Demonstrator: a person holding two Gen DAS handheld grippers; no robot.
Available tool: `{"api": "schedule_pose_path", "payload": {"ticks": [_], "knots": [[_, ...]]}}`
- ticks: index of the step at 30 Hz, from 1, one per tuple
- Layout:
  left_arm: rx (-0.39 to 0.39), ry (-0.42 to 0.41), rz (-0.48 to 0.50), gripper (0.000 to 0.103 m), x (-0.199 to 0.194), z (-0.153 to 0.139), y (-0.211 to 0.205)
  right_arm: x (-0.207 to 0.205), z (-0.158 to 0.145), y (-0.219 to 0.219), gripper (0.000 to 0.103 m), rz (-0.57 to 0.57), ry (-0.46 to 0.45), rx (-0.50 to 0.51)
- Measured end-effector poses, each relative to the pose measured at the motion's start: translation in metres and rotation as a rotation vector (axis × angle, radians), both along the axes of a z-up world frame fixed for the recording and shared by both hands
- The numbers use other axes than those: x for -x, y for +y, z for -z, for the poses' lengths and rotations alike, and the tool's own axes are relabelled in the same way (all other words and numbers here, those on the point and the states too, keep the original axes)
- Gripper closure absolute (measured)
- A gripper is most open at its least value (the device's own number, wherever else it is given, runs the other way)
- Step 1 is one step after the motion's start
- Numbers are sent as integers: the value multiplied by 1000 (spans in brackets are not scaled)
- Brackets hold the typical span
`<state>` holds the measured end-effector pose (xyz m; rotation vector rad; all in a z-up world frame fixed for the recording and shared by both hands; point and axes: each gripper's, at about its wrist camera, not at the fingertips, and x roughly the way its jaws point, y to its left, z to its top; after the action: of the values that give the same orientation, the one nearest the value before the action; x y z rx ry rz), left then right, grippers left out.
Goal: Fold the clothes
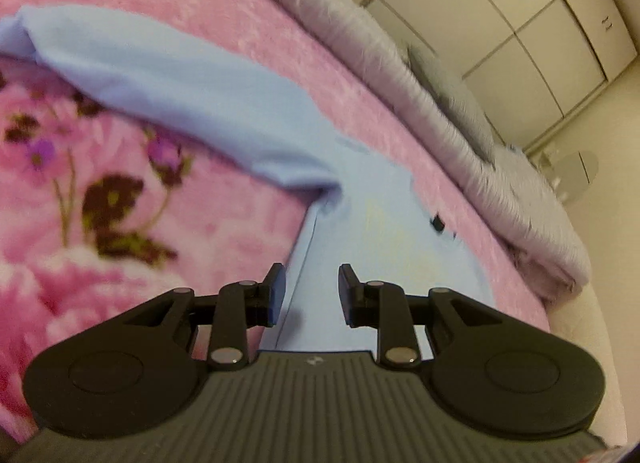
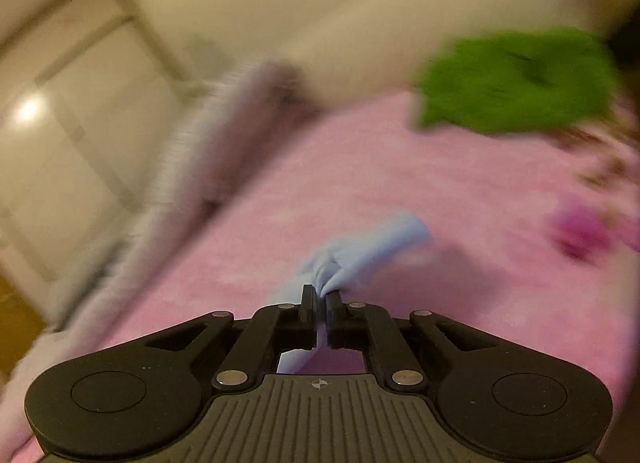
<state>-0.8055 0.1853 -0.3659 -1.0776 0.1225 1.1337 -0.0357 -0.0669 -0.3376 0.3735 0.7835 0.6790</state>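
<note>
Right now the right gripper [image 2: 319,295] is clamped on a bunched corner of the light blue garment [image 2: 372,239]; cloth sticks out past the pads and a strip runs back under the jaws, so it looks like a proper pinch, probably to drag or lift that edge for a fold. Left gripper [image 1: 308,289] has its jaws apart with nothing between them, hovering just over the same blue garment [image 1: 192,91], which lies directly below and ahead of it. From there the cloth runs up and to the left as a long folded band across the pink flowered blanket [image 1: 100,223]. My read: left is lining up for a second grab point. A green cloth [image 2: 516,83] sits well apart, further back on the bed; the right view is blurred.
</note>
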Motion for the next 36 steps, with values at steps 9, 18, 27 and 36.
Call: {"api": "schedule_pose_path", "payload": {"ticks": [9, 18, 27, 36], "knots": [[-40, 49, 125, 80, -8, -14, -21, 68, -15, -7, 56, 68, -214, 415], [27, 290, 299, 79, -61, -13, -46, 290, 0, 9, 56, -722, -222, 336], [35, 569, 328, 74, -82, -39, -103, 327, -38, 2, 56, -634, -147, 397], [-26, 659, 380, 74, -96, -49, -141, 368, -55, -11, 56, -667, -201, 402]]}}
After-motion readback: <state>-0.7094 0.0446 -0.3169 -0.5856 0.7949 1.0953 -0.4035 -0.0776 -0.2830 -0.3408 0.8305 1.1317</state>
